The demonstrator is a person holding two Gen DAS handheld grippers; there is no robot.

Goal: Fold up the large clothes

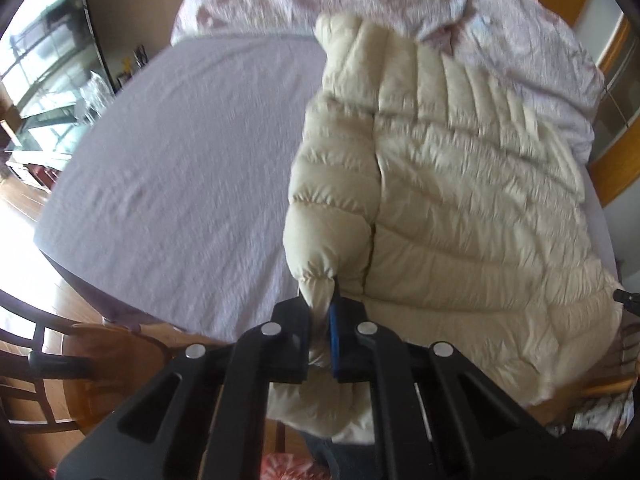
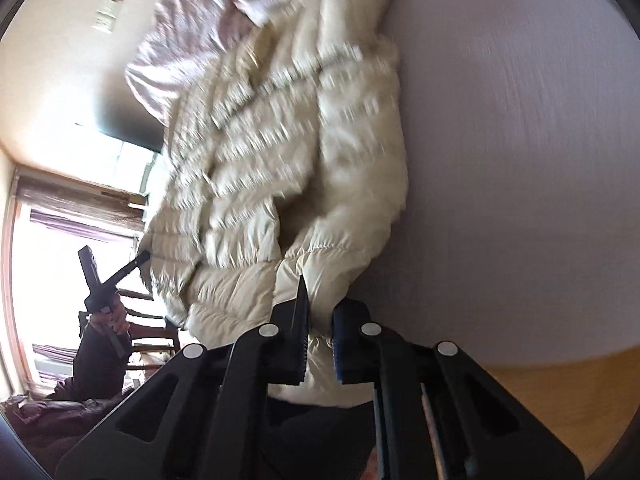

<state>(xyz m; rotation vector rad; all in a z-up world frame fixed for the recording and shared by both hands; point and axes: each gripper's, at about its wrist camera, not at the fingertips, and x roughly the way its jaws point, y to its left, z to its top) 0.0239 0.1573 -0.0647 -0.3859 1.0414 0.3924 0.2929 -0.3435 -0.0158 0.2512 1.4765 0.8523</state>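
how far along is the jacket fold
Early. Done: the cream puffer jacket is spread over the table. In hand: the left gripper is shut on a pinch of its near edge, and the right gripper is also shut on the jacket. Left: no fold shows yet.

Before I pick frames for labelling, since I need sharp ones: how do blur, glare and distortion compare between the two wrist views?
Left wrist view: mild motion blur, the quilting on the jacket still readable, fisheye bending the table edge. Right wrist view: heavy smear across the jacket, the window blown out white, only the right gripper crisp.
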